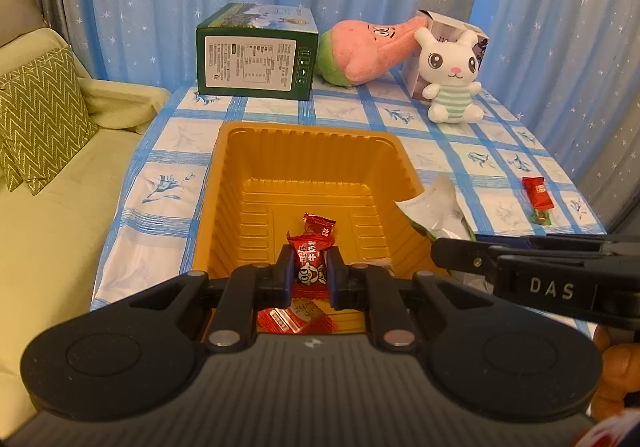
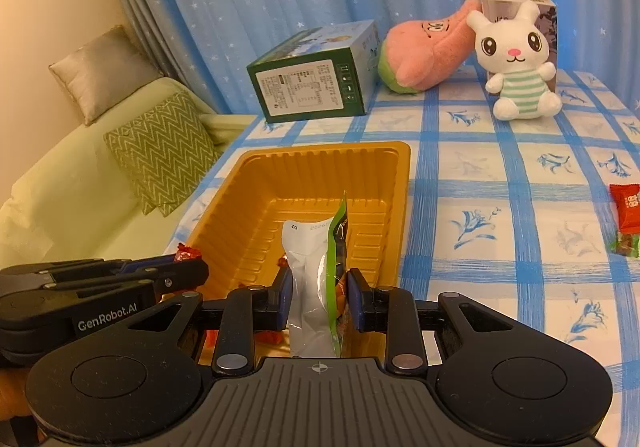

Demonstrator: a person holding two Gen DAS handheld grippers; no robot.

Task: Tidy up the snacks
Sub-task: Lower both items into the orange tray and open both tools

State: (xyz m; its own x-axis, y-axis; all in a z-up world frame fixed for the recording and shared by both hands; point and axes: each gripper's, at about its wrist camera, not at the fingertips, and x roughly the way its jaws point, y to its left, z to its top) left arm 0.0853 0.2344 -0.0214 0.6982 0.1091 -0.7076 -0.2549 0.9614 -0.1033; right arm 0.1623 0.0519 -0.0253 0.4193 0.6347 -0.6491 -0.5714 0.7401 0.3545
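While both grippers sit over the near end of the tray (image 1: 224,183), each one is loaded: left gripper (image 1: 311,274) has its jaws clamped on a red candy (image 1: 313,263), right gripper (image 2: 319,297) has its jaws closed on a white-and-green pouch (image 2: 316,283) held upright.

Step in hand, as I read it: drop both into the tray.

- Candy hangs above the tray floor, over at least one other red candy (image 1: 319,225) already lying inside; more red wrappers show under the jaws. Just open and let it fall, no need to go lower.
- Pouch is tall and floppy, top edge pointing at the far wall. Tip it flat before release, else it may lean on the wall or flop over the rim.
- Right gripper comes in from the tray's right side, close to the left one. Release one at a time so the fingers don't knock.
- Tray looks thin and light; don't push on its rim.

Still out on the cloth (image 2: 480,183): a red snack (image 2: 626,207) with a small green-wrapped one (image 2: 624,243) just below it, well right of the tray. Right gripper is nearer for those.

Green box (image 2: 312,87), pink plush (image 2: 428,51) and bunny (image 2: 516,63) at the back are clear of the work.
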